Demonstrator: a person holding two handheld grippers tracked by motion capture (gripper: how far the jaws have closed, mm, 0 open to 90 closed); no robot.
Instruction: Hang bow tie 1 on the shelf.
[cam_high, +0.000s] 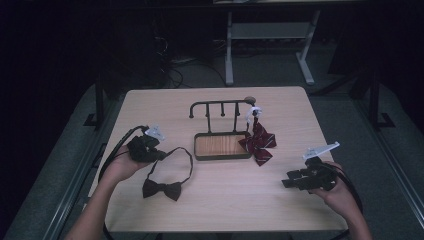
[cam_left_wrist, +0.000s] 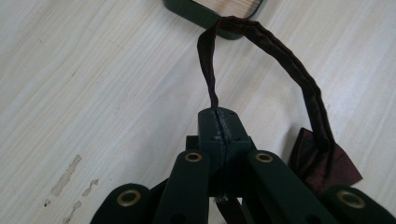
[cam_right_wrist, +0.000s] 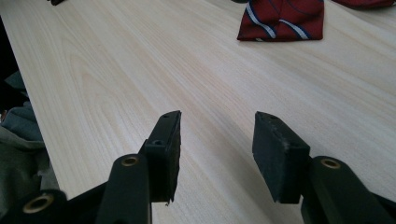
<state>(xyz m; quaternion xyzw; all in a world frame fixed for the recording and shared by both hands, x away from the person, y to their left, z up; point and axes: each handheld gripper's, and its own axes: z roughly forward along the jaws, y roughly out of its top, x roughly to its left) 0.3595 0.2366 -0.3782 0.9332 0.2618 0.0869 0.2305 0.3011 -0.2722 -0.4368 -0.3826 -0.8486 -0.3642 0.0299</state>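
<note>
Left claw (cam_left_wrist: 219, 122) pinches the dark bow tie's (cam_high: 162, 189) strap; right claw (cam_right_wrist: 215, 156) spread, apart.

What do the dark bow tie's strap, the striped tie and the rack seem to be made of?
Strap: soft woven fabric, matte dark maroon; it creases and loops limply from the left gripper.
Striped tie: smooth woven cloth, red with pale diagonal stripes, faint sheen.
Rack: likely dark painted metal rod; its tray looks wood-lined, with visible grain.

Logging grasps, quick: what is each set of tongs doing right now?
Left tongs: shut on the strap of the dark bow tie.
Right tongs: open, holding nothing, above the table.
</note>
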